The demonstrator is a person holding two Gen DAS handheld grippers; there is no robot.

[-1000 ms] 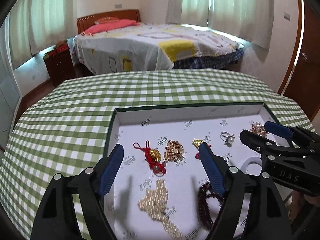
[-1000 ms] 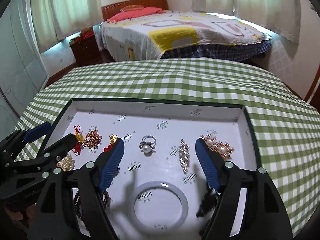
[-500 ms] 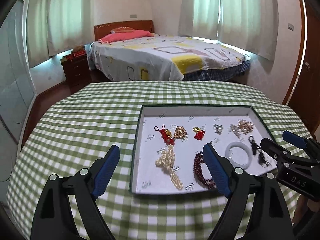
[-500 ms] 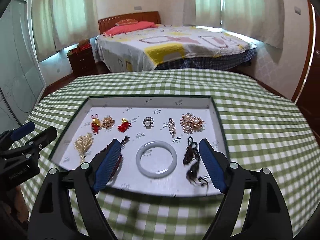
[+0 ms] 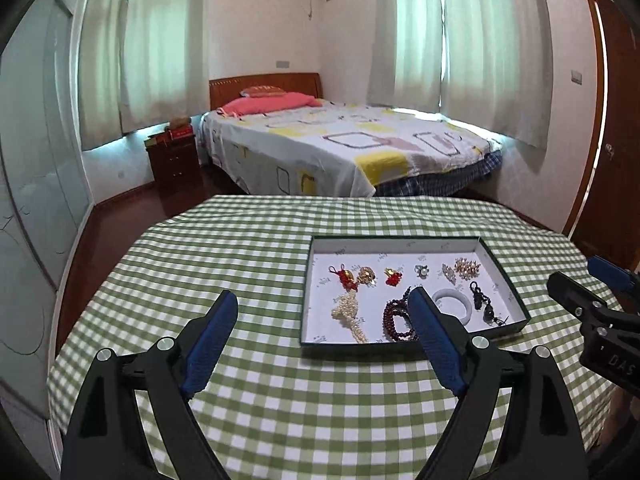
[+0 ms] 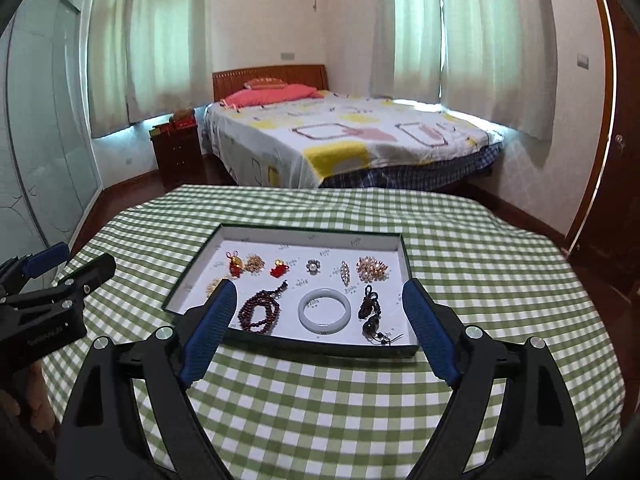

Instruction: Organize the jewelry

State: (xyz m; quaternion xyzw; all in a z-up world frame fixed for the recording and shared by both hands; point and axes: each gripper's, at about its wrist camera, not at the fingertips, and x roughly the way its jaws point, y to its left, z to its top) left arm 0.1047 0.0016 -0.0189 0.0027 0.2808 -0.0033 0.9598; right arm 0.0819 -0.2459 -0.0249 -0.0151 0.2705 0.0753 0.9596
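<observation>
Green-checked cloth [image 6: 460, 248] covers the table; your tray [image 6: 404, 256] sits on it with all the jewelry inside. Far row in tray: red charms, ring [image 6: 313, 266], brooches. Near row: bead strand [image 6: 260, 312], bangle [image 6: 324, 311] in the middle, black pendant [image 6: 370, 312]. Your left gripper [image 5: 322, 344] is spread wide, empty, off the tray's near-left corner. Your right gripper [image 6: 318, 332] also gapes empty, above the tray's near edge, touching nothing.
</observation>
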